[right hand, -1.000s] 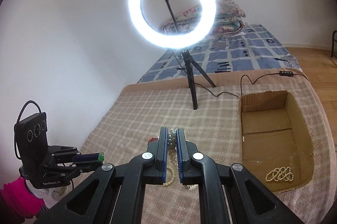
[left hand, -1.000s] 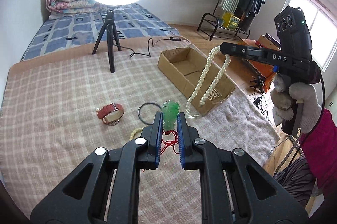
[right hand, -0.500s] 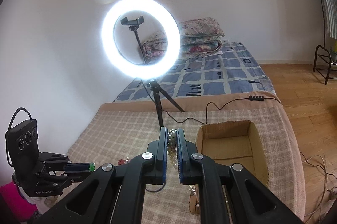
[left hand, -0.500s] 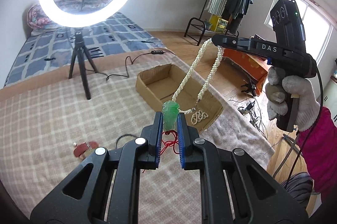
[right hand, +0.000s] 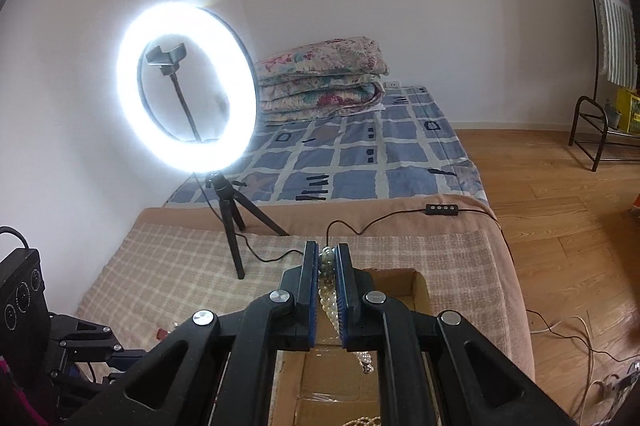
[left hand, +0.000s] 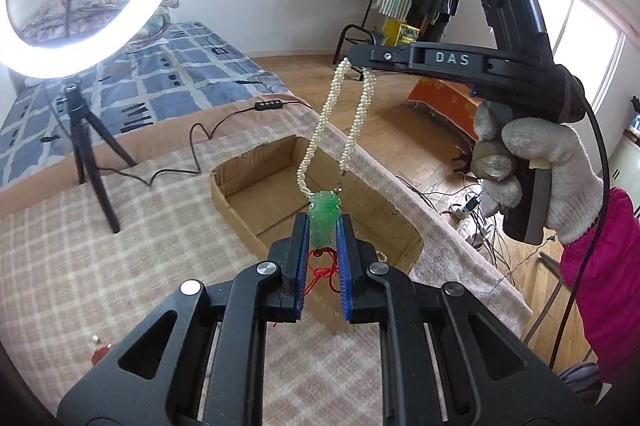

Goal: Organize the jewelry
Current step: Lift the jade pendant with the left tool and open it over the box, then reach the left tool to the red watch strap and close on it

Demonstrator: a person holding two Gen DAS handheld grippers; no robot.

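Since a second ago both hands are carrying their loads across the checked blanket (left hand: 120,250) toward the cardboard box (left hand: 256,181), which now sits directly beneath them instead of off to the side. The left gripper (left hand: 323,226) is pinching the green carved pendant (left hand: 325,216) between its fingers (left hand: 301,246), its red cord (left hand: 320,274) dangling below, right above the box's near end. The right gripper (right hand: 328,272) is clamping the pearl necklace (left hand: 340,129) shut between its fingers, the loop hanging limp over the box's middle. One necklace and one pendant are airborne; another pearl piece (right hand: 362,420) is lying in the box already. The necklace is looking light, floppy and prone to swinging or tangling, so gripping the strand itself seems right; the pendant is appearing hard, smooth and chippable, best held across its flat faces.
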